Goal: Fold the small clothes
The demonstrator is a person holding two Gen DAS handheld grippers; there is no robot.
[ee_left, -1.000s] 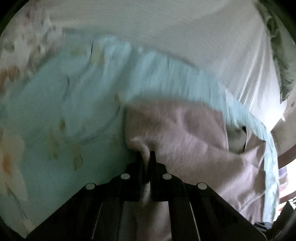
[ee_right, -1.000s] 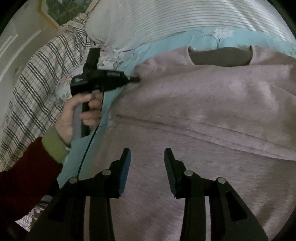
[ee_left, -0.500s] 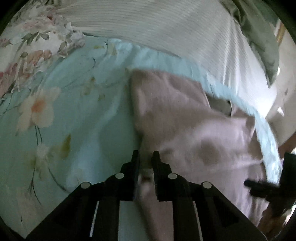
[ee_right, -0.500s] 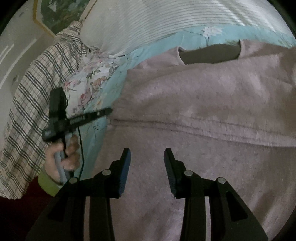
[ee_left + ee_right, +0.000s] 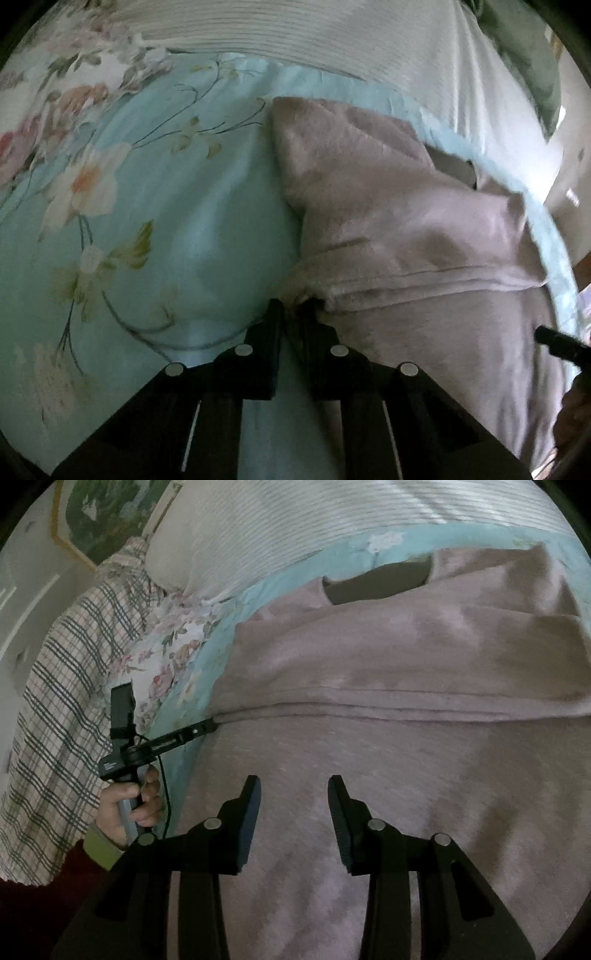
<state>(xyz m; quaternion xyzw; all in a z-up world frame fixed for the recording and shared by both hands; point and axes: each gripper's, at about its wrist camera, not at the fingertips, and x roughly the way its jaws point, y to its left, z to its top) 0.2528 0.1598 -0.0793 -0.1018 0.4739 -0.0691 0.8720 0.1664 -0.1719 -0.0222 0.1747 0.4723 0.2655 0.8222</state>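
Note:
A pale pink fleece top [image 5: 388, 672] lies on a light blue floral bedsheet [image 5: 155, 206], folded across its middle with the neckline at the far side. My left gripper [image 5: 293, 314] is shut on the left end of the fold of the top [image 5: 399, 221], low on the sheet. It also shows in the right wrist view [image 5: 211, 724], pinching that edge. My right gripper [image 5: 293, 797] is open and empty, hovering over the near half of the top.
A white ribbed pillow [image 5: 295, 520] lies beyond the top. A checked blanket [image 5: 55, 701] and a floral pillow [image 5: 173, 646] lie at the left. A framed picture [image 5: 103, 517] hangs on the wall behind.
My left gripper has pulled the top's shoulder corner down toward me, laying the upper part over the lower part. The right gripper has stayed open over the top.

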